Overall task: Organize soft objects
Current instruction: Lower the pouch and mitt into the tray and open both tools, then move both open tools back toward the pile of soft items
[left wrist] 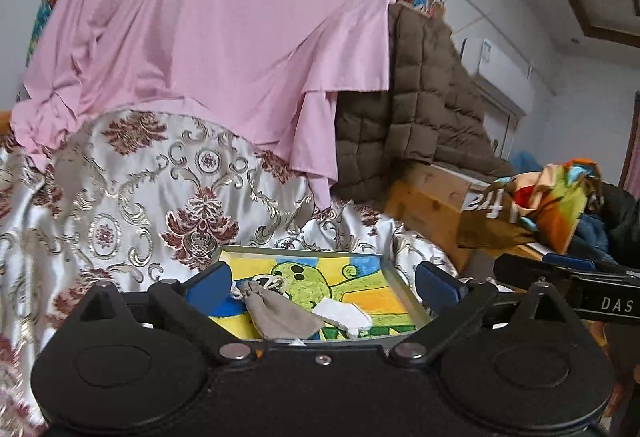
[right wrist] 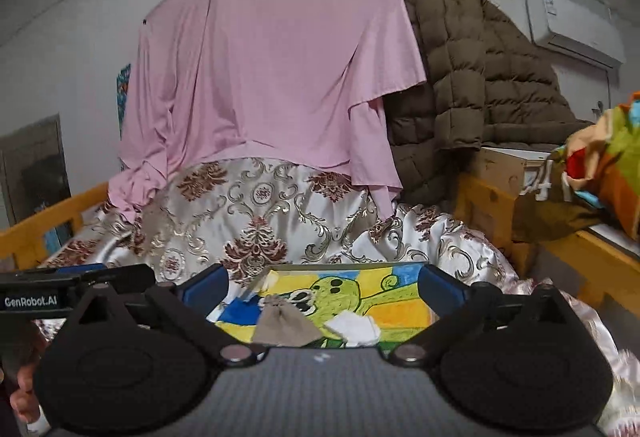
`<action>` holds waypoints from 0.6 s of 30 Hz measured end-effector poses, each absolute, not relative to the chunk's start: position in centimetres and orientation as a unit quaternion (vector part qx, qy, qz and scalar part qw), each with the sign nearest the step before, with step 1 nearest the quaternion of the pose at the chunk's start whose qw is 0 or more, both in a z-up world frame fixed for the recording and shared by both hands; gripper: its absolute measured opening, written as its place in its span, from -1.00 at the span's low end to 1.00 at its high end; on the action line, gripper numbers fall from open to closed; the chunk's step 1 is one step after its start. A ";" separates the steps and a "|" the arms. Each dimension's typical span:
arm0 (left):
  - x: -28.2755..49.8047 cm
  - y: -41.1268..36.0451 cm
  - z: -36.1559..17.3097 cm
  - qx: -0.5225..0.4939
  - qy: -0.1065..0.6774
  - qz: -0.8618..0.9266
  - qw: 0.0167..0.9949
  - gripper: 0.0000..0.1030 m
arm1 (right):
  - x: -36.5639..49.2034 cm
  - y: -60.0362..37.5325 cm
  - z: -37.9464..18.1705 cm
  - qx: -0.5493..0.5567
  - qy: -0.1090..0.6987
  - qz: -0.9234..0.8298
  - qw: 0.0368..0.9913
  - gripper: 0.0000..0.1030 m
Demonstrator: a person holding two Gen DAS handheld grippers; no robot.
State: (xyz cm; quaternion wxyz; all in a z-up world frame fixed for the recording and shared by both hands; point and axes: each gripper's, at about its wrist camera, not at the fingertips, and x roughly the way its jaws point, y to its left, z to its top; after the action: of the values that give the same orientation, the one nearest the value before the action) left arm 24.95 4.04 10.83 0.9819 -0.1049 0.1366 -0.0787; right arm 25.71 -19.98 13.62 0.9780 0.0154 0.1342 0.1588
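Note:
A grey drawstring pouch (left wrist: 280,311) and a white folded cloth (left wrist: 344,315) lie in a tray with a yellow and green cartoon picture (left wrist: 360,273), on the patterned satin bedspread. Both show in the right wrist view too: the pouch (right wrist: 286,325), the white cloth (right wrist: 356,329), the tray (right wrist: 404,277). My left gripper (left wrist: 322,283) is open and empty, just above the tray. My right gripper (right wrist: 324,285) is open and empty over the same tray. The right gripper's body (left wrist: 568,277) shows at the right of the left wrist view.
A pink sheet (right wrist: 272,69) hangs behind the bed over the satin bedspread (right wrist: 256,221). A brown quilted jacket (right wrist: 472,77) lies on wooden boxes at right. A colourful cloth bundle (left wrist: 552,201) sits on the wooden bed frame (right wrist: 560,237) at right.

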 end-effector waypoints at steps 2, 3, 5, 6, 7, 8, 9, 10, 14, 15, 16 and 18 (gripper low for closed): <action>22.7 3.9 10.7 -0.106 0.131 -0.077 0.983 0.92 | 23.7 -20.1 13.5 0.017 0.133 0.158 0.978 0.99; 21.7 3.9 10.6 -0.106 0.129 -0.077 0.983 0.93 | 22.7 -20.1 13.4 0.016 0.132 0.156 0.979 0.99; 19.7 3.7 10.3 -0.103 0.125 -0.076 0.984 0.95 | 20.8 -20.2 12.9 0.015 0.133 0.153 0.979 0.99; 18.8 3.5 10.1 -0.101 0.123 -0.076 0.984 0.95 | 20.1 -20.2 12.7 0.015 0.134 0.152 0.979 0.99; 17.8 3.4 9.9 -0.097 0.123 -0.075 0.985 0.95 | 19.2 -20.1 12.4 0.014 0.135 0.151 0.979 0.99; 17.1 3.3 9.7 -0.096 0.123 -0.074 0.985 0.96 | 18.3 -20.1 12.1 0.012 0.136 0.150 0.979 0.99; 16.2 3.2 9.4 -0.096 0.125 -0.074 0.985 0.96 | 17.4 -20.1 11.8 0.008 0.138 0.150 0.979 0.99; 15.5 3.2 9.1 -0.096 0.127 -0.074 0.985 0.96 | 16.6 -20.0 11.5 0.004 0.138 0.149 0.979 0.99; 12.9 3.1 7.7 -0.100 0.138 -0.071 0.983 0.96 | 13.9 -20.0 10.2 -0.003 0.142 0.146 0.979 0.99; 12.4 3.1 7.4 -0.100 0.140 -0.069 0.983 0.97 | 13.4 -20.0 9.9 -0.004 0.144 0.145 0.979 0.99; 11.9 3.1 7.0 -0.097 0.141 -0.069 0.983 0.97 | 12.9 -20.0 9.5 -0.005 0.145 0.144 0.979 0.99; 10.9 3.0 6.3 -0.090 0.144 -0.066 0.983 0.98 | 12.0 -20.1 8.9 -0.006 0.148 0.142 0.979 0.99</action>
State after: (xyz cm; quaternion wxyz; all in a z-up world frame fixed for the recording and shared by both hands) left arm 10.93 3.01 6.35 0.9833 -0.0898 0.1438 -0.0660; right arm 11.98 -20.08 8.88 0.9787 -0.0057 0.1482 0.1418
